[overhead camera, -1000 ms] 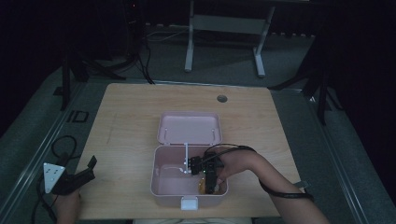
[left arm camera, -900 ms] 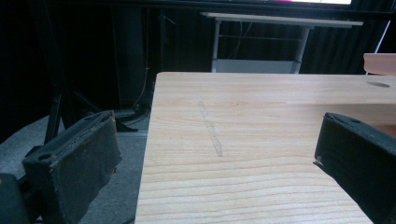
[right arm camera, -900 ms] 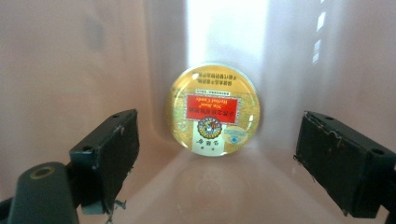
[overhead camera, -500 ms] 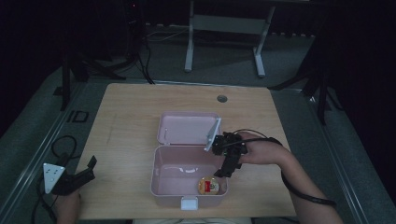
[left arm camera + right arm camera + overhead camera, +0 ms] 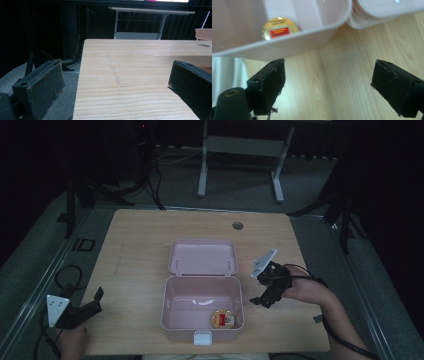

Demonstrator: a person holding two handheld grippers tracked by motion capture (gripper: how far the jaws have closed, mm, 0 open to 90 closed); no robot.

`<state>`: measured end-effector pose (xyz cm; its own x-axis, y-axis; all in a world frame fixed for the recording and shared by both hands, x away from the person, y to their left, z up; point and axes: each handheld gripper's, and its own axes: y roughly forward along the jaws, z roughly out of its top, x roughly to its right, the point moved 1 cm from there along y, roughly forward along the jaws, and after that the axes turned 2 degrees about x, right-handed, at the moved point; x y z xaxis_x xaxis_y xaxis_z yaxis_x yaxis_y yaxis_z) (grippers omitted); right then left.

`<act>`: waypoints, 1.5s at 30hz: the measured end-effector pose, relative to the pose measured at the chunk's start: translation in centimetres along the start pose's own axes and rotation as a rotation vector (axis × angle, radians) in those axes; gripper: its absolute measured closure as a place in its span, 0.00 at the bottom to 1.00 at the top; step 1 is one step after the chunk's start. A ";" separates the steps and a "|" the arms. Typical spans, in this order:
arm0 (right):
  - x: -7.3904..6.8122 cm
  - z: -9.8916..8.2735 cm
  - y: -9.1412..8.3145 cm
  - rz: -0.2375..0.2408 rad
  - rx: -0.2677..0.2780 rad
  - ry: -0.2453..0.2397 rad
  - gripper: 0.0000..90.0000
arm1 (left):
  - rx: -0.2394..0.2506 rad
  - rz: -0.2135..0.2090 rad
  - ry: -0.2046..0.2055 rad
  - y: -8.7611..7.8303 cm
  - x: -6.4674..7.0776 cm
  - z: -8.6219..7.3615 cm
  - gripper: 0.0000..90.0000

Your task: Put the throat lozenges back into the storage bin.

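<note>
Darkness surrounds a pale wooden table (image 5: 150, 235) seen from above, with grey floor on both sides. At the lower left of the frame, the left gripper (image 5: 89, 306) sits at the table's near corner in the person's hand, its jaws spread wide and empty; its own camera looks between them along bare wood grain toward the far edge. At the bottom centre, a pink plastic box (image 5: 202, 332) stands open near the table's front edge, a white latch at its front wall. A small round tin with a gold rim and red label (image 5: 223, 319) lies inside on the box floor, toward the lower right corner. Just right of the box, the right gripper (image 5: 267, 296) hovers over the wood, jaws parted and holding nothing; its own camera shows the box wall and the tin (image 5: 279, 31) beyond the gap. Farther back, the box's lid (image 5: 202, 257) lies flat, hinged open behind it. At the upper centre of the frame, a metal stand (image 5: 240, 145) sits on the floor beyond the table.
</note>
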<state>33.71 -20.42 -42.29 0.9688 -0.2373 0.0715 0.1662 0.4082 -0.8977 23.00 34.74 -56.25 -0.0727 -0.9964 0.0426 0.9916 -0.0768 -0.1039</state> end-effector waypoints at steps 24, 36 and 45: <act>5.0 -15.4 5.7 -0.475 0.282 0.546 0.12 | -0.001 -0.001 0.004 0.0 0.0 0.0 0.00; 5.3 -19.0 6.2 -0.588 0.310 0.735 0.12 | -0.001 -0.001 0.003 0.0 0.0 0.0 0.00; 5.2 -21.1 5.1 -0.758 0.359 0.911 0.12 | -0.005 -0.004 0.002 0.1 0.0 0.0 0.00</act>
<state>35.71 -38.17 -55.67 0.1489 -0.9868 0.0636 0.8093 0.0847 -0.5813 23.06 34.73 -56.24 -0.0771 -0.9962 0.0411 0.9907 -0.0812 -0.1091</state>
